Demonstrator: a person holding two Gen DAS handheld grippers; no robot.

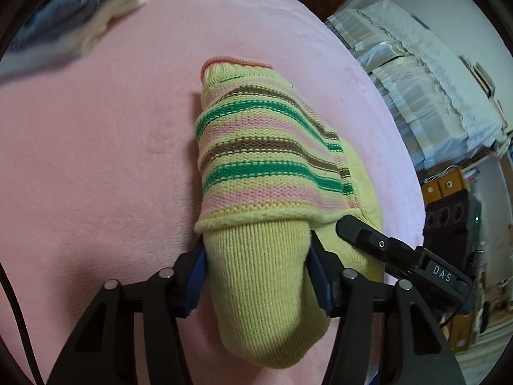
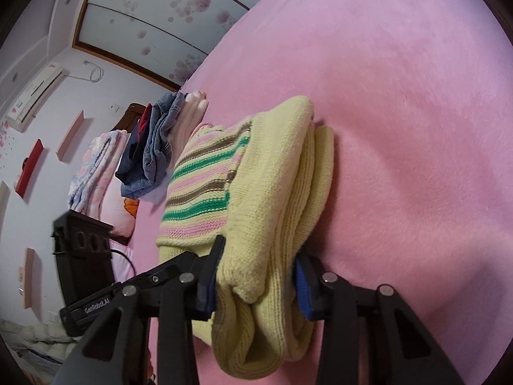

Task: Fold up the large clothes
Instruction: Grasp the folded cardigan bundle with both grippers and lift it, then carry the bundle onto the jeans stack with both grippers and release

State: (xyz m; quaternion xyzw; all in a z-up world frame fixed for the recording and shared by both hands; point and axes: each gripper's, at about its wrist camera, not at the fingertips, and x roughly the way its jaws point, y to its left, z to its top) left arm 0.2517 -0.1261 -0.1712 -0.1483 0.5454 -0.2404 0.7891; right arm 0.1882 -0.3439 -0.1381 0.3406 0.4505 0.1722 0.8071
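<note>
Left wrist view
Left gripper (image 1: 258,272): partly closed, blue pads clamped on plain yellow end of folded sweater (image 1: 266,166)
Sweater: striped part ahead of the jaws, lying on pink blanket (image 1: 96,160)
Right gripper (image 1: 400,250): just right, touching same sweater

Right wrist view
Right gripper (image 2: 256,276): partly closed, pads pinching stacked yellow folds of sweater (image 2: 256,186)
Clothes pile (image 2: 154,147): ahead, left of sweater

Black linkage arms, silver pivot pins, blue-padded fingers (image 1: 315,266); "DAS" lettering.

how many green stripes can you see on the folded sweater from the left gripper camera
3 on the sweater: one upper, one middle, and a short one at the right edge. More may be hidden in the folds.
</note>
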